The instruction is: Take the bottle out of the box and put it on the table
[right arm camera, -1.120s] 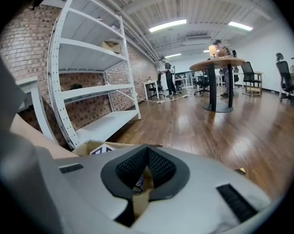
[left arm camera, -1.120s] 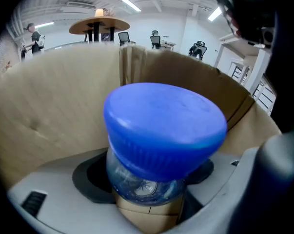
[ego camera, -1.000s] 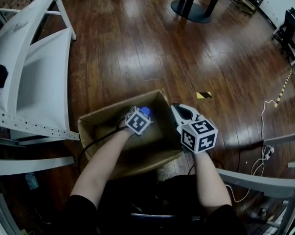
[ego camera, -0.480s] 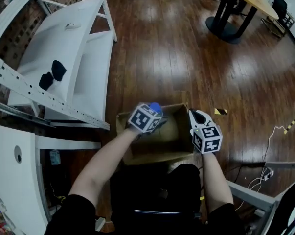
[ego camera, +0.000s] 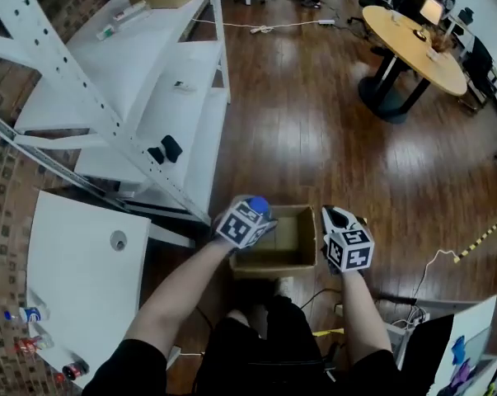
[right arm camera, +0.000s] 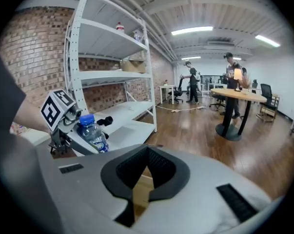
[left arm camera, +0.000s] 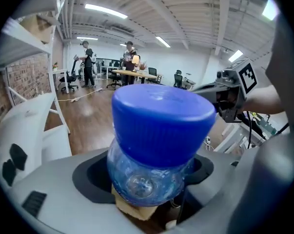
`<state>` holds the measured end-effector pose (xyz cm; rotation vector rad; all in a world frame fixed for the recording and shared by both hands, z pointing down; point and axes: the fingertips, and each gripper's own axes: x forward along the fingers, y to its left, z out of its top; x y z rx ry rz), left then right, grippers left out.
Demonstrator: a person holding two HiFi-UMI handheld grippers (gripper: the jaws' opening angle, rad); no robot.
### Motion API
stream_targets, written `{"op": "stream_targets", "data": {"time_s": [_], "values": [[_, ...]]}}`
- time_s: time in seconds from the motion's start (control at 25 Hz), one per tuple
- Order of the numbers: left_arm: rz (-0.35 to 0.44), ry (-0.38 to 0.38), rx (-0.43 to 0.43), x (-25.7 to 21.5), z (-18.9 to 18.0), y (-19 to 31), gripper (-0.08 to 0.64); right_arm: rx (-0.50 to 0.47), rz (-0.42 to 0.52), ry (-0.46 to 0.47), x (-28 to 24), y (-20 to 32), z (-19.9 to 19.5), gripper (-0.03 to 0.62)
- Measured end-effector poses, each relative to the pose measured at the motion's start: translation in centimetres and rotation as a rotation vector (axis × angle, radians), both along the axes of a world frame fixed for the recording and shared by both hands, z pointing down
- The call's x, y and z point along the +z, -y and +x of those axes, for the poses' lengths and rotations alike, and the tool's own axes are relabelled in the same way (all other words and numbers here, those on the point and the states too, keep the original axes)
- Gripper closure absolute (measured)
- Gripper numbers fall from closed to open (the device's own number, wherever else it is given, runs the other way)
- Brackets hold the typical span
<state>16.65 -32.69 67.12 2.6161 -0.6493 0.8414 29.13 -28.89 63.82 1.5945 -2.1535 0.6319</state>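
Observation:
My left gripper (ego camera: 255, 218) is shut on a clear plastic bottle (ego camera: 260, 205) with a blue cap, held above the left end of the open cardboard box (ego camera: 273, 264) on the floor. In the left gripper view the bottle (left arm camera: 156, 130) fills the middle, cap toward the camera, with the jaws against its sides. From the right gripper view the bottle (right arm camera: 92, 133) shows at the left, upright in the other gripper. My right gripper (ego camera: 334, 215) hangs over the box's right edge. Its jaws (right arm camera: 139, 179) are together with nothing held.
A white table (ego camera: 75, 262) stands at the lower left, with a few bottles (ego camera: 21, 313) near its front corner. White metal shelves (ego camera: 149, 97) rise beyond it. A round wooden table (ego camera: 413, 48) stands far right, and cables (ego camera: 433, 262) lie on the wood floor.
Both grippers have risen. The left one has lifted the bottle up out of the box, and the head view has pulled back, so box and floor look smaller.

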Motion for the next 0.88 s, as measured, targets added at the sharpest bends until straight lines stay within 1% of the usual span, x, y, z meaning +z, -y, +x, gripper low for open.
{"op": "stream_targets", "data": {"time_s": [0.04, 0.12, 0.24, 0.36, 0.44, 0.52, 0.64, 0.8, 0.88], "values": [[0.001, -0.006, -0.01, -2.4, -0.8, -0.7, 0.189, -0.034, 0.004, -0.01, -2.1, 0.0, -1.3, 0.591], [0.012, -0.026, -0.059, -7.4, -2.8, -1.2, 0.189, -0.108, 0.031, -0.022, -6.4, 0.9, -4.2, 0.591], [0.036, -0.034, -0.132, -14.4, -6.1, -2.3, 0.189, -0.181, 0.069, -0.025, -11.8, 1.0, -8.8, 0.591], [0.105, -0.024, -0.183, -20.7, -9.3, -3.2, 0.187, -0.254, 0.107, -0.016, -16.2, 0.3, -13.3, 0.591], [0.16, -0.014, -0.238, -24.0, -12.0, -3.4, 0.189, -0.323, 0.135, -0.011, -18.6, 0.1, -16.4, 0.591], [0.194, -0.018, -0.31, -26.6, -15.1, -3.7, 0.189, -0.398, 0.157, -0.01, -20.3, 0.0, -19.6, 0.591], [0.213, -0.029, -0.398, -29.3, -18.7, -5.1, 0.189, -0.495, 0.181, -0.006, -21.8, -0.5, -23.4, 0.591], [0.23, 0.021, -0.528, -30.7, -24.7, -7.1, 0.189, -0.652, 0.213, 0.013, -23.6, -0.8, -30.0, 0.591], [0.23, 0.033, -0.604, -31.0, -27.7, -8.4, 0.189, -0.737, 0.22, 0.01, -24.3, -1.3, -33.2, 0.591]]}}
